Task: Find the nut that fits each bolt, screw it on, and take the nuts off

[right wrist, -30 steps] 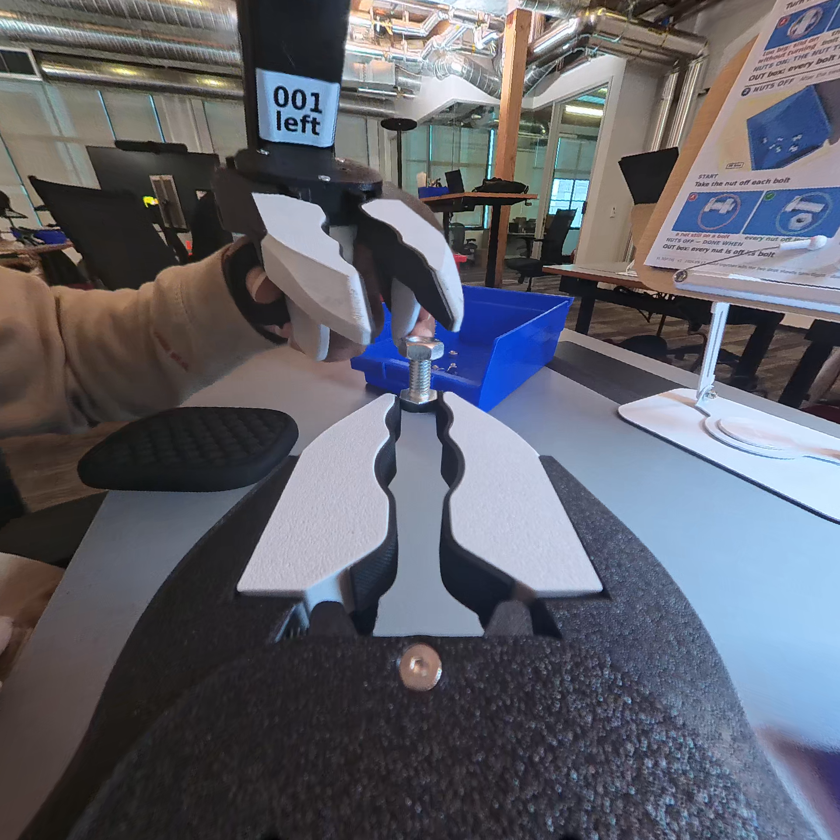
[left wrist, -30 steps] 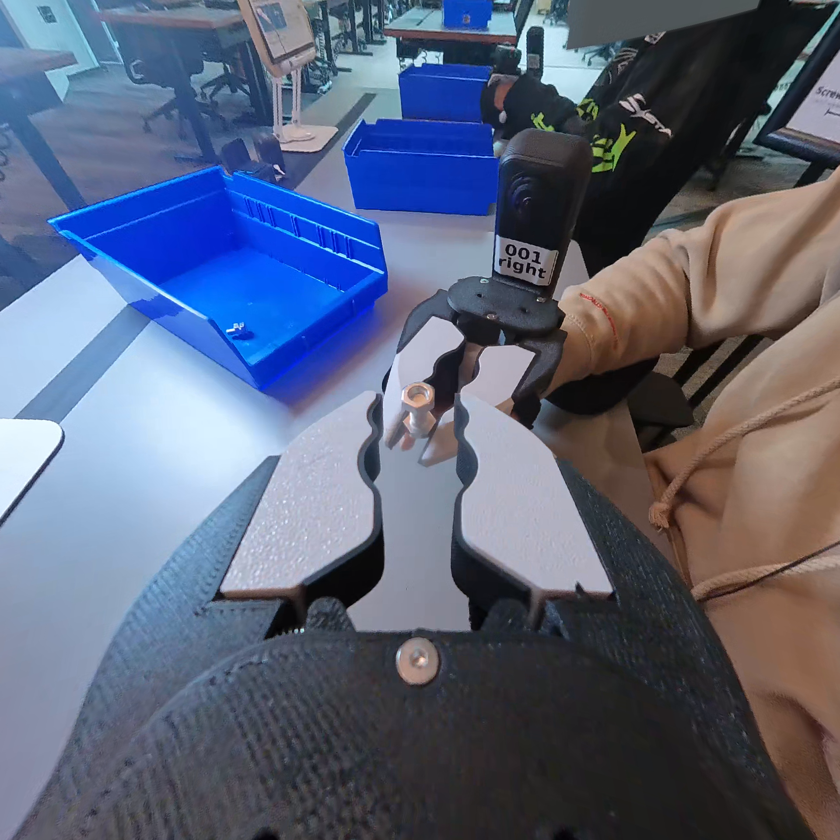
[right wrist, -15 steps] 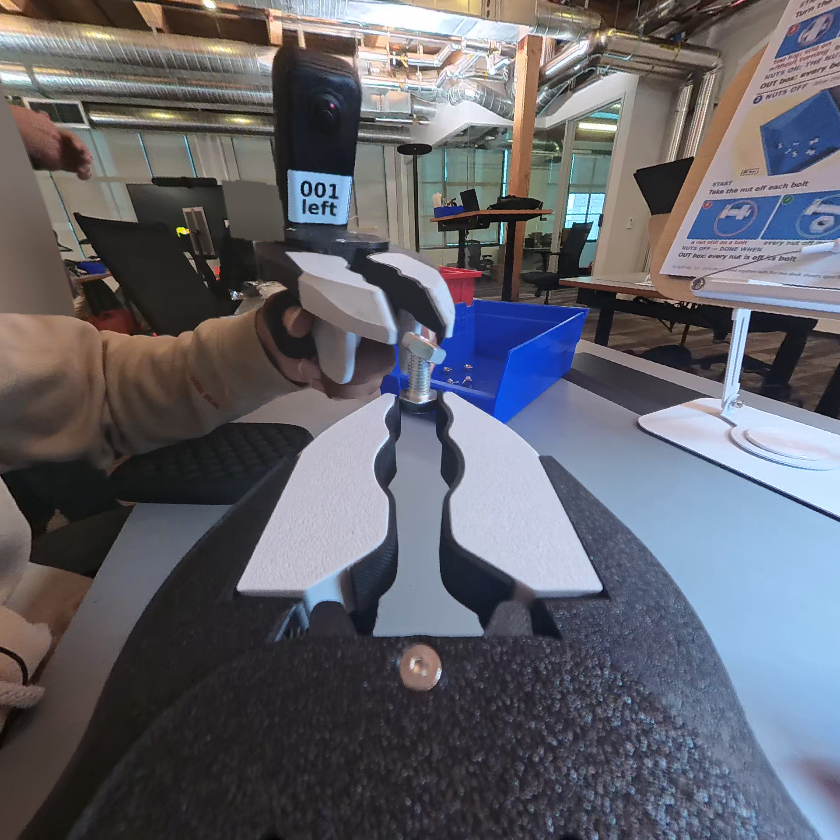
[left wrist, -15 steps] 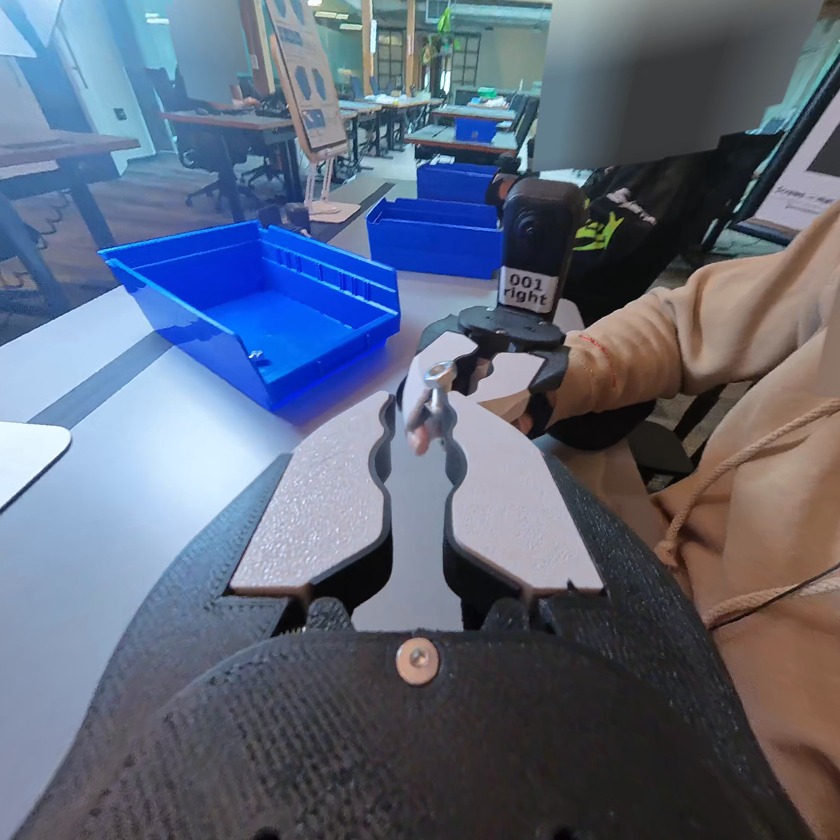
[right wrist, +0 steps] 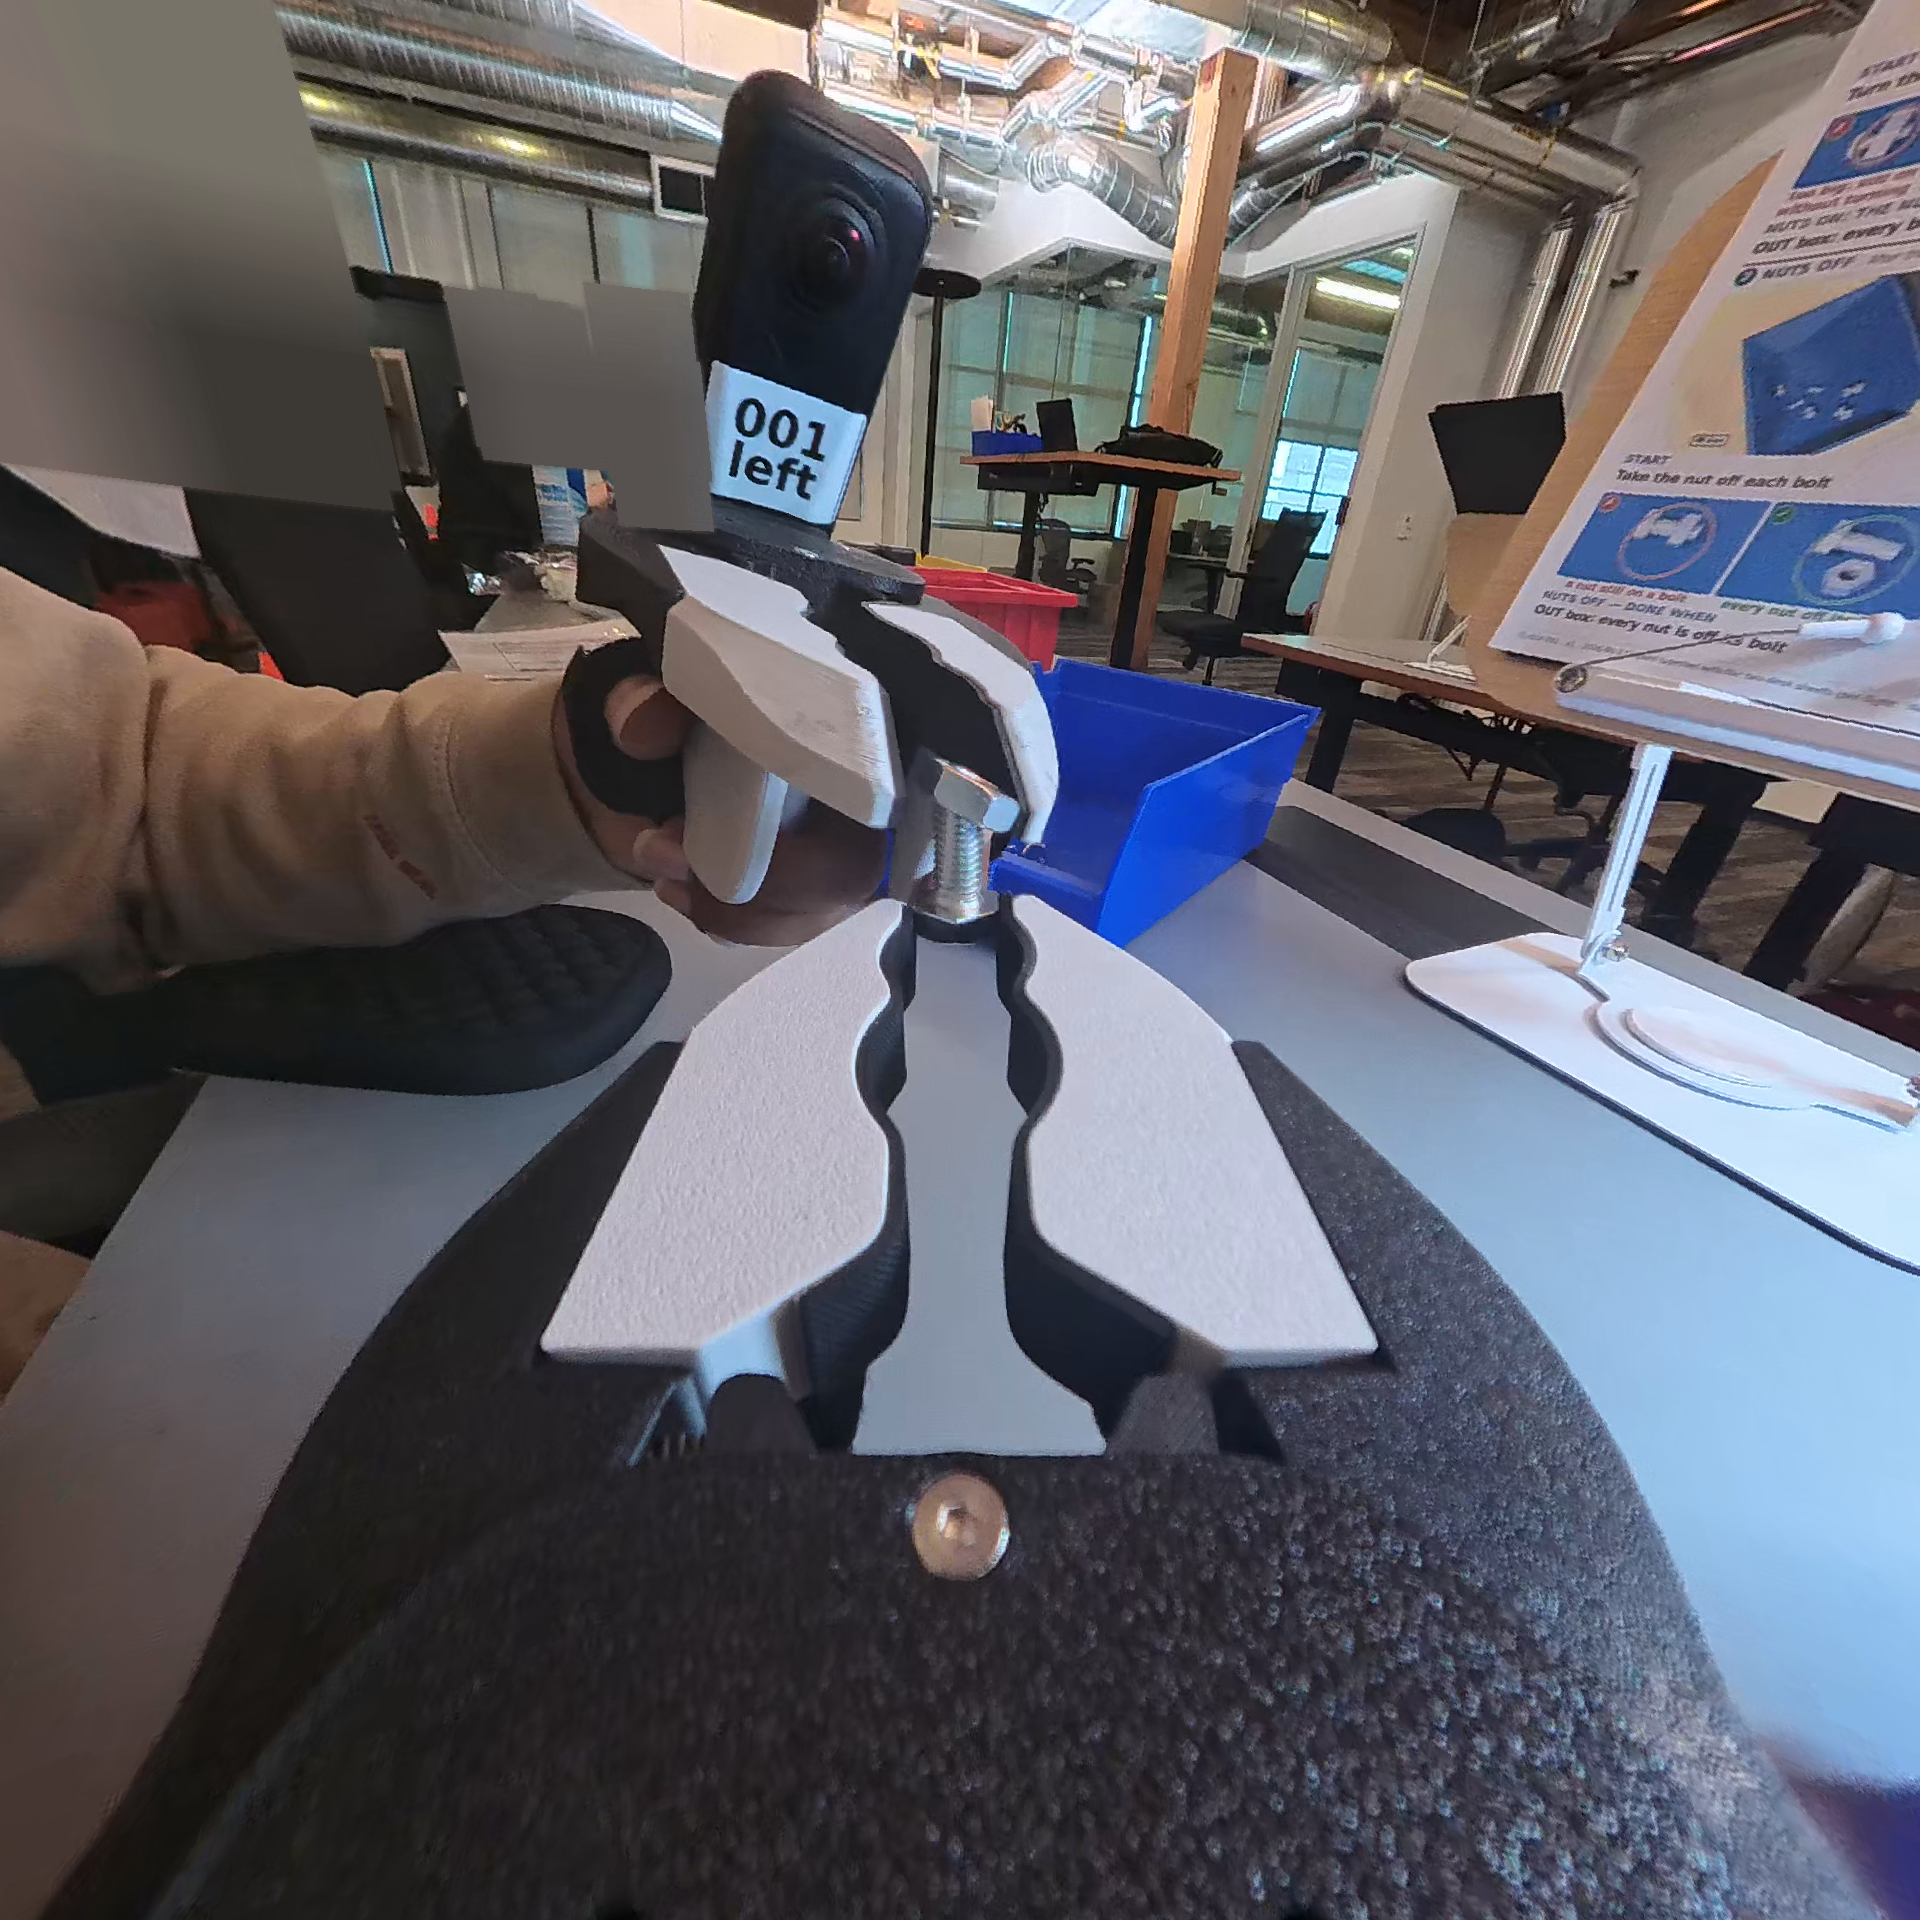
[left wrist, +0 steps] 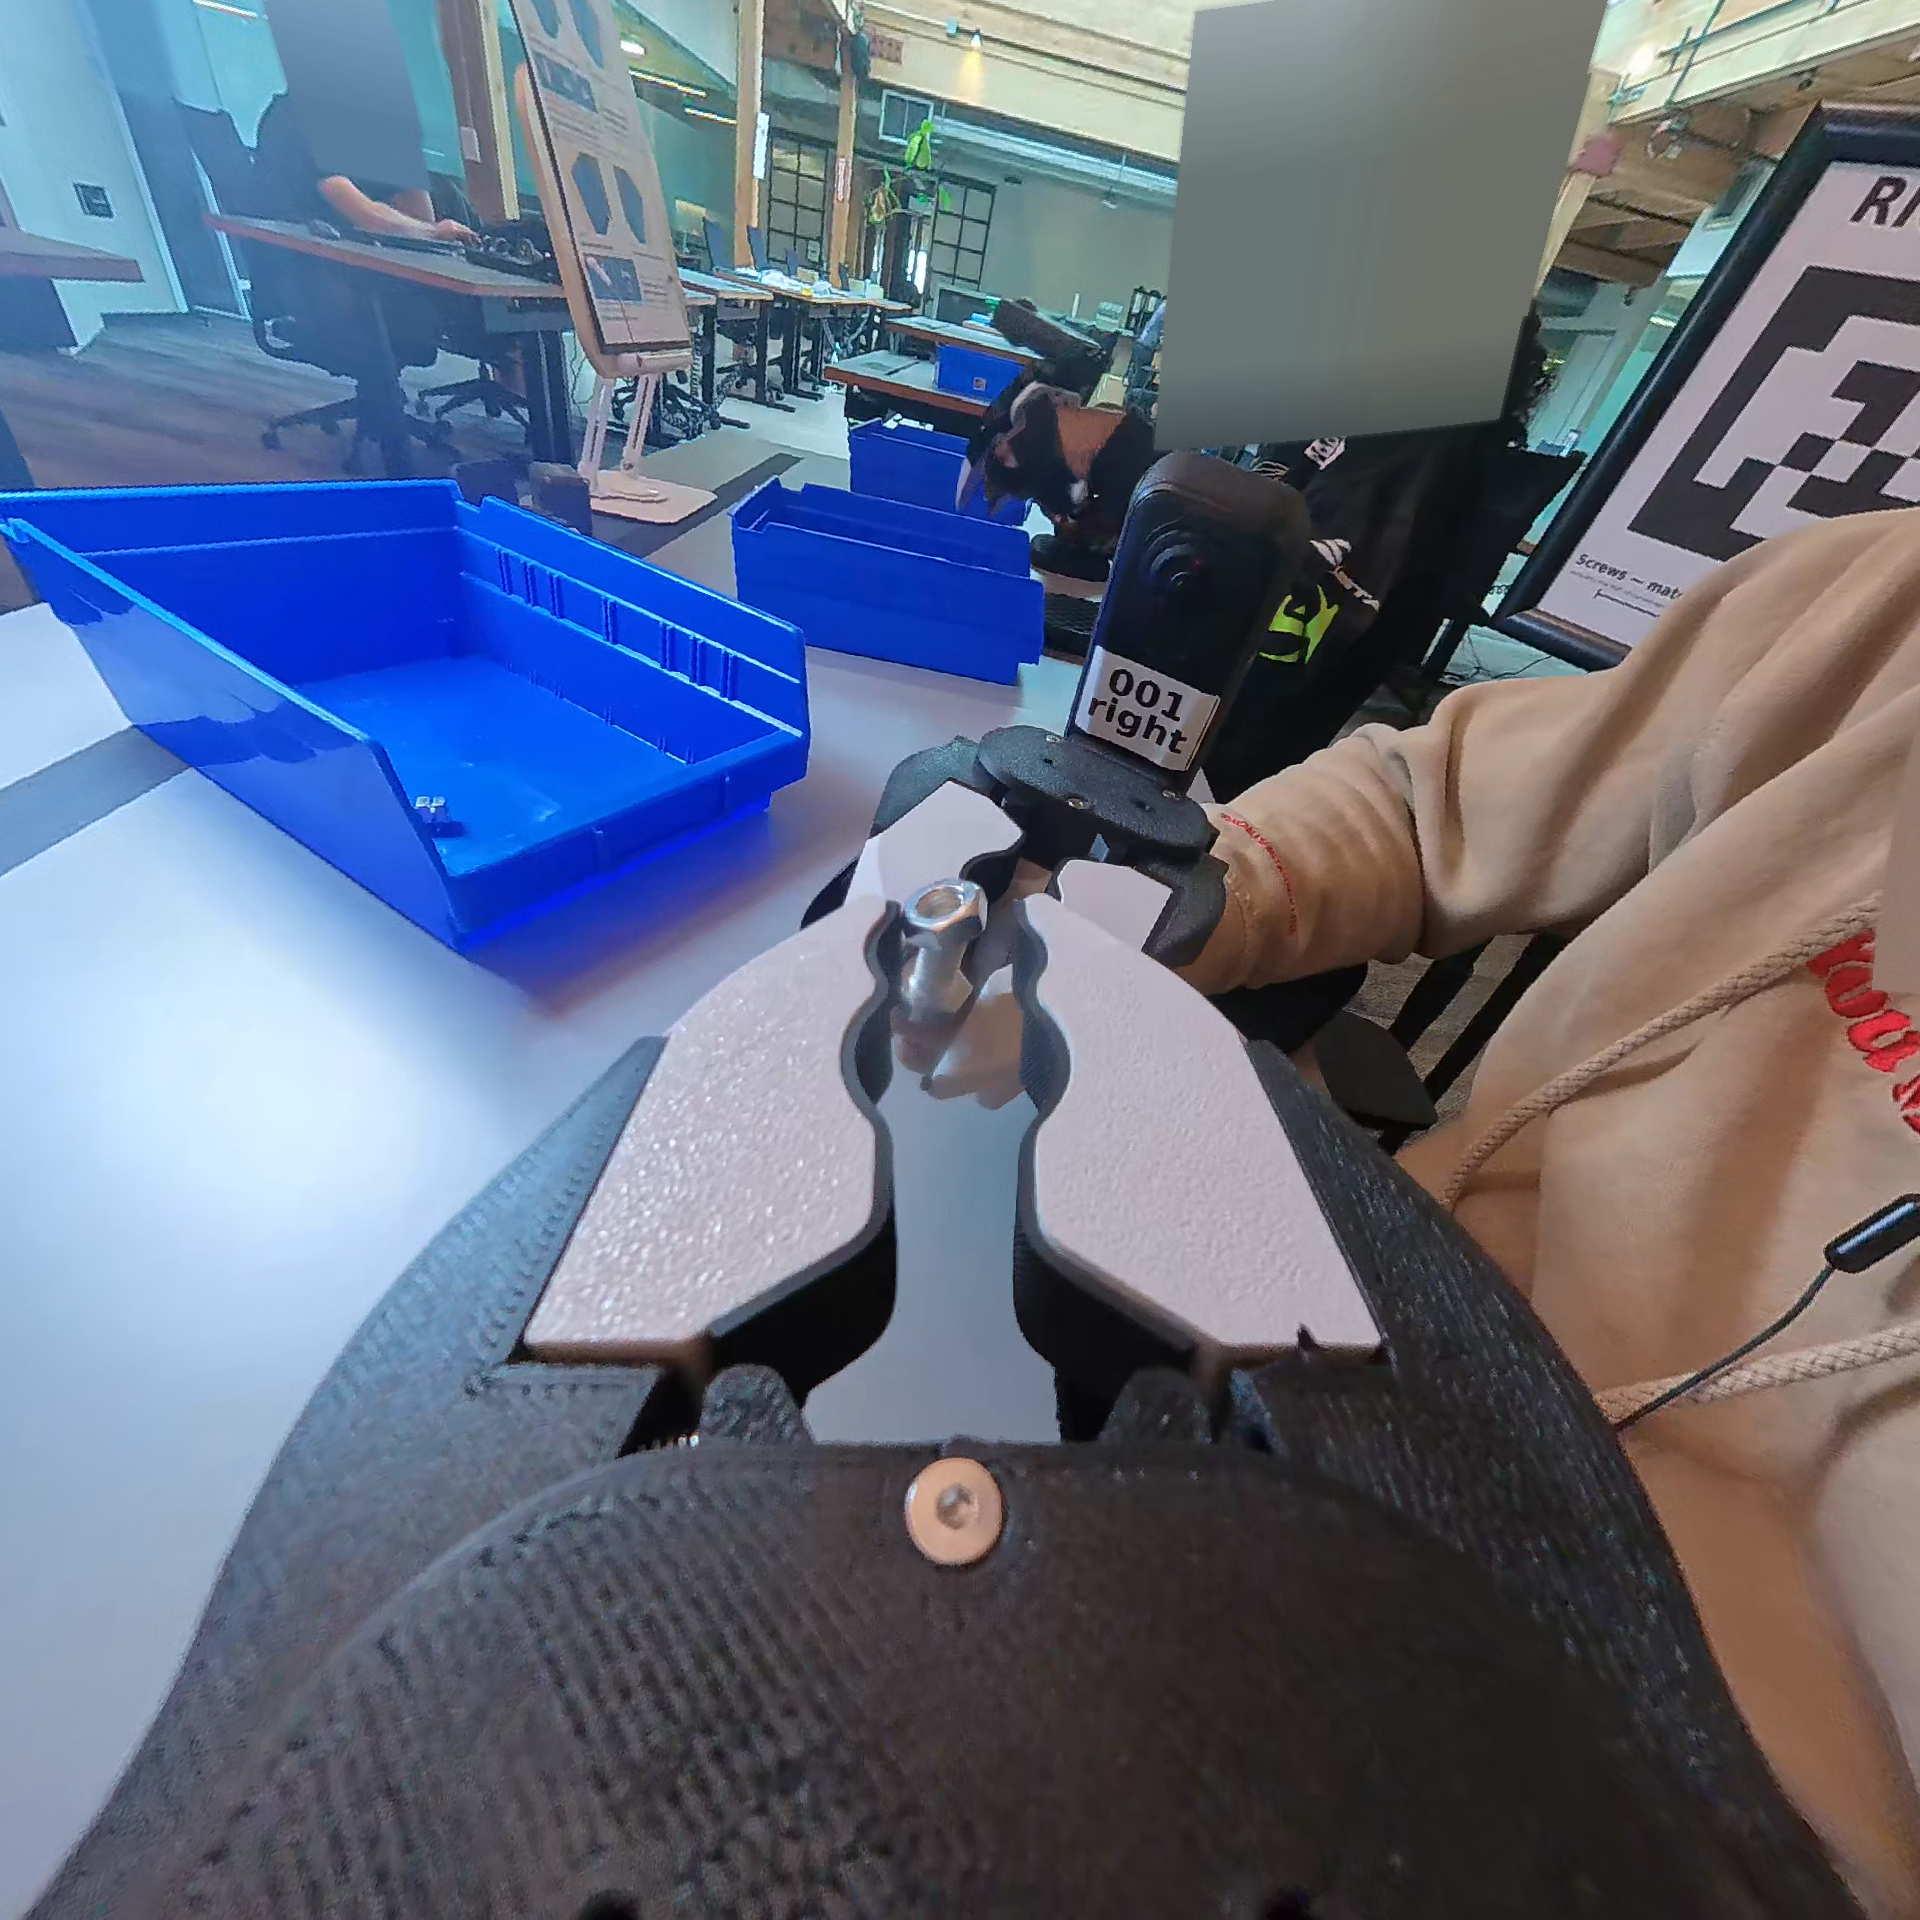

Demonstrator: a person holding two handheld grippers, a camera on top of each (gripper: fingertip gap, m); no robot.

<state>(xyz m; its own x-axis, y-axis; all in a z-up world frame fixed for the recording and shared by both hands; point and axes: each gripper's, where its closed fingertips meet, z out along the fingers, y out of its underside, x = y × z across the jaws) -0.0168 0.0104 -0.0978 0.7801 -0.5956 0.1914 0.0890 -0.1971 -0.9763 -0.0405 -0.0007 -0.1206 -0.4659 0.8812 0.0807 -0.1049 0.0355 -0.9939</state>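
Observation:
A silver hex bolt (right wrist: 961, 842) stands upright over the grey table, with a nut (right wrist: 951, 912) at its lower end. My right gripper (right wrist: 951, 925) is shut on the nut with its fingertips. My left gripper (right wrist: 961, 816) leans in from the upper left and is shut on the bolt's hex head. In the left wrist view the bolt's head (left wrist: 940, 912) sits between my left gripper's (left wrist: 951, 925) tips. The right gripper (left wrist: 945, 1039) faces it from behind, its tips mostly hidden.
A blue bin (left wrist: 623, 613) with a small metal part (left wrist: 431, 810) lies left of the grippers; it also shows in the right wrist view (right wrist: 1174, 790). More blue bins (left wrist: 883, 582) stand farther back. A white sign stand (right wrist: 1662, 1018) is on the right. A black armrest pad (right wrist: 416, 997) sits at the table's left edge. Left and right tips are no more than a few centimetres apart.
My left gripper has tilted from standing over the bolt to leaning in from the left, still holding the bolt's head. My right gripper stays shut on the nut.

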